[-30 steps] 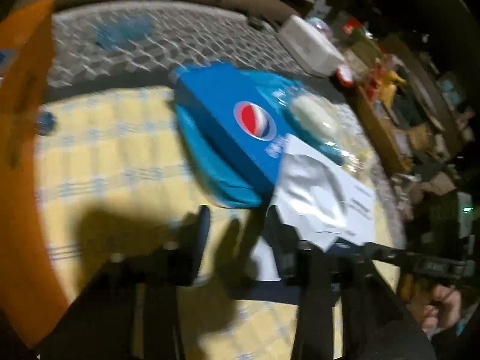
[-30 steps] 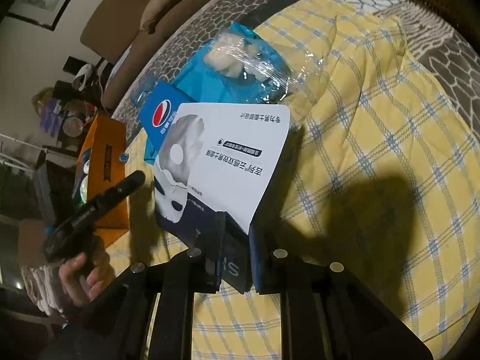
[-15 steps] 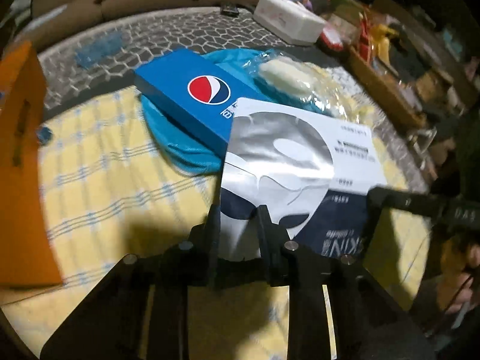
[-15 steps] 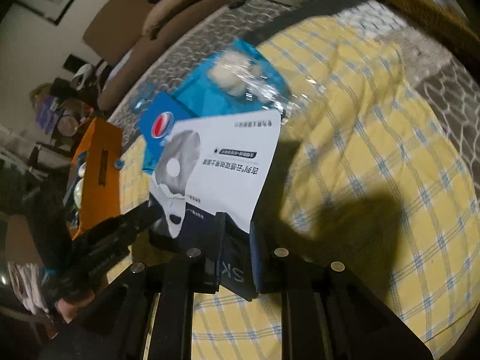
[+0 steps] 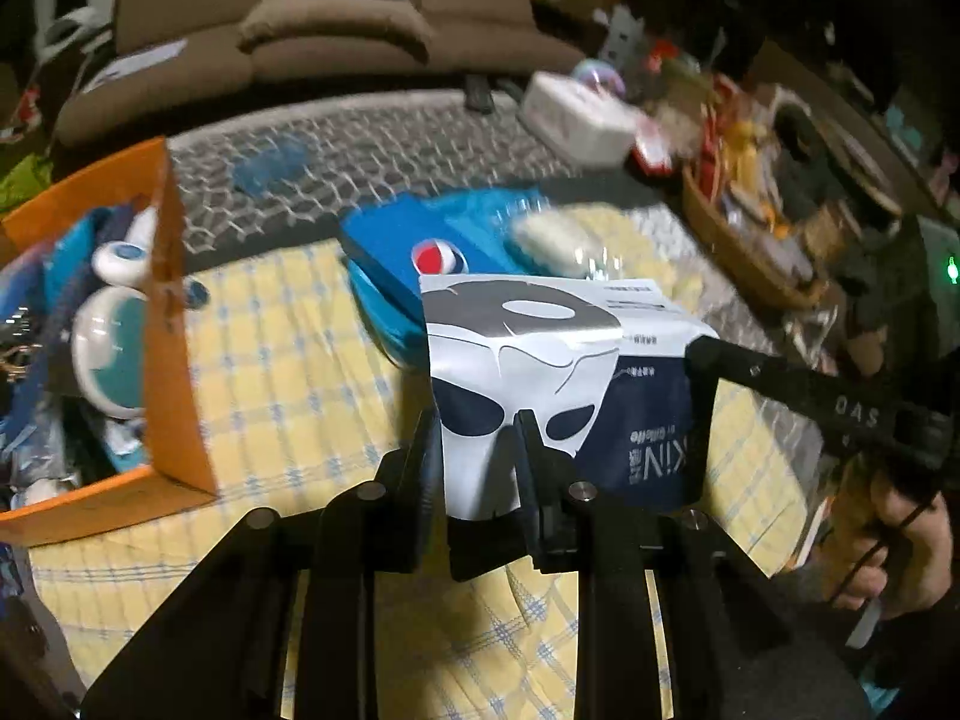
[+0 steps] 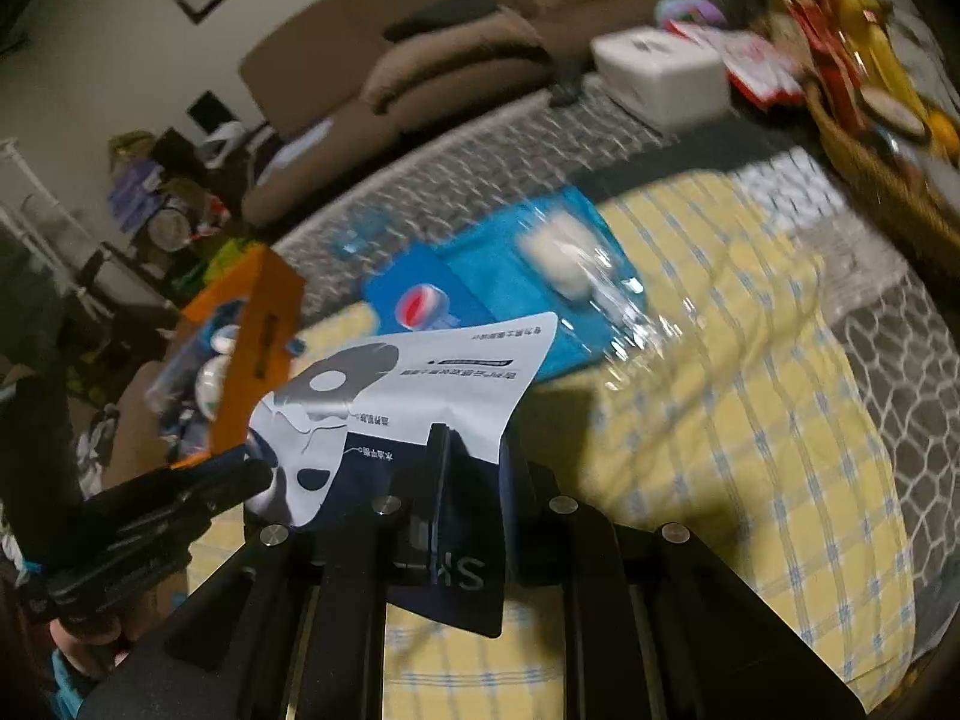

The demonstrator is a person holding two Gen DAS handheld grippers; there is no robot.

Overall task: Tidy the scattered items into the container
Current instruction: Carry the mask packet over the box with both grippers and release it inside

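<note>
Dim living room, yellow checked cloth [image 5: 288,372]. Both grippers pinch the face-mask sachet [image 5: 540,372] aloft: left gripper [image 5: 477,450] just closed on it, right gripper [image 6: 474,468] clamped. Carry level left to orange box [image 5: 174,330]; release together over the opening.

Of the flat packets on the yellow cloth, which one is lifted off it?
The white-and-navy face-mask sachet, held by both grippers; the blue Pepsi packet lies flat.
</note>
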